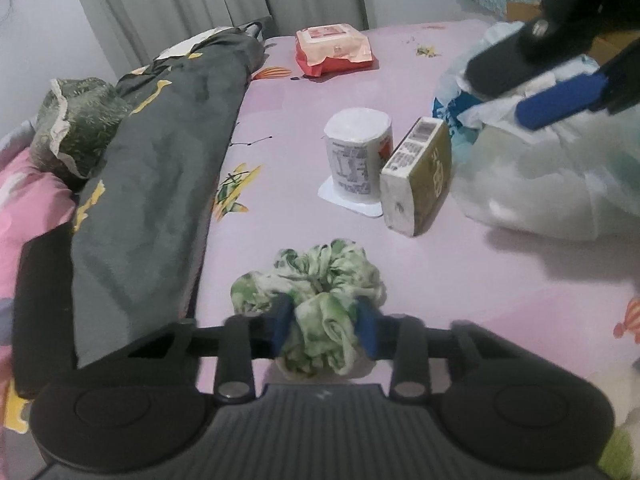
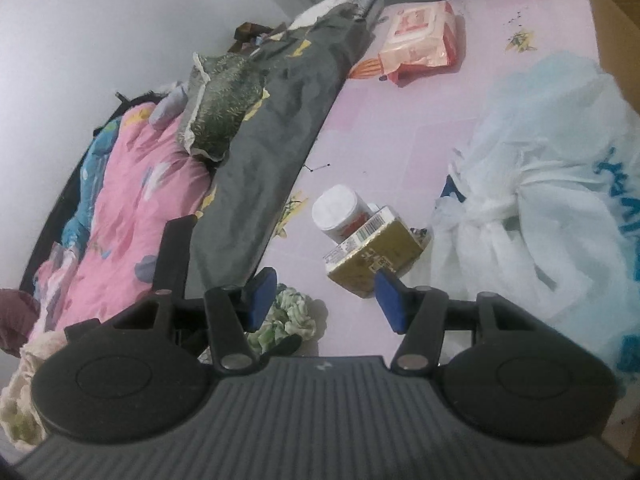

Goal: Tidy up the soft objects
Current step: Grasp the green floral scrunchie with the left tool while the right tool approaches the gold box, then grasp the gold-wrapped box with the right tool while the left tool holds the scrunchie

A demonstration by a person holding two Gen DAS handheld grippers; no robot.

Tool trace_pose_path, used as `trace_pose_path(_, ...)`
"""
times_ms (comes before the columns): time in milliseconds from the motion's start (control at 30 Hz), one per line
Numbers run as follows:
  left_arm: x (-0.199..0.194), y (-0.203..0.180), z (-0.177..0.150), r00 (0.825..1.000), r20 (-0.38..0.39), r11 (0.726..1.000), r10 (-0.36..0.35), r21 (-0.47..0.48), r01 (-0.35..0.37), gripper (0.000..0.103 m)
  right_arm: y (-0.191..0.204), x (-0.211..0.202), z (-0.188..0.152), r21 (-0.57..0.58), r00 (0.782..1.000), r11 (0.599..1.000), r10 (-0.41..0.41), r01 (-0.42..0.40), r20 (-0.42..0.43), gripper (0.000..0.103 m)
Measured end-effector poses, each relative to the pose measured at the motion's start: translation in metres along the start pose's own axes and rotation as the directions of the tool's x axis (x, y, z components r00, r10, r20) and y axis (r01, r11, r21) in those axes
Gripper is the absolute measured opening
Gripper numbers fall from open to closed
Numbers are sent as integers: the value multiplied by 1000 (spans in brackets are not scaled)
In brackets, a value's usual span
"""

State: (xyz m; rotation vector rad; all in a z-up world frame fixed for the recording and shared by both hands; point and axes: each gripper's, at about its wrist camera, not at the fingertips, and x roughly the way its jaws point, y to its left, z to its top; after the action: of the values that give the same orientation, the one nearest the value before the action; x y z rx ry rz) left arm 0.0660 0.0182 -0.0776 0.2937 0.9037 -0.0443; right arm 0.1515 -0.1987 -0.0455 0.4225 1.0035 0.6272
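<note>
Scrunchie [image 1: 316,300], low in the frame's centre on the pink sheet [image 1: 440,280], is pinched by the left gripper [image 1: 325,326], while the right gripper [image 2: 326,300] hangs apart and empty, so sorting looks barely begun.

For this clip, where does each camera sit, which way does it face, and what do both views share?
Left wrist: sits on the left tongs, facing down across the pink bed sheet; its blue pads pinch a green scrunchie. The right tongs show top right over a plastic bag.
Right wrist: sits on the right tongs, open, empty, looking down at the bed.
Shared: scrunchie, white cup, tissue pack, grey blanket.
</note>
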Motion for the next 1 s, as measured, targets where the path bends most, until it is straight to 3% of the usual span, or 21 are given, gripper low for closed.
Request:
trace_pose_path(233, 9, 12, 11, 995, 13, 990, -104, -98, 105, 20, 19, 33, 13, -142, 995, 987, -86, 79, -44, 66)
trace_pose_path(333, 13, 16, 14, 992, 13, 985, -129, -116, 129, 20, 27, 44, 22, -230, 993, 967, -118, 108, -26, 78)
trace_pose_path(467, 16, 17, 14, 990, 14, 982, -143, -124, 144, 20, 30, 64, 31, -326, 983, 931, -182, 165, -23, 84)
trace_pose_path(733, 17, 18, 12, 989, 25, 983, -146, -111, 148, 20, 24, 99, 26, -398, 971, 901, -223, 172, -84, 85)
trace_pose_path(1000, 10, 17, 12, 990, 44, 984, -132, -115, 137, 20, 17, 104, 25, -362, 973, 918, -211, 165, -92, 75)
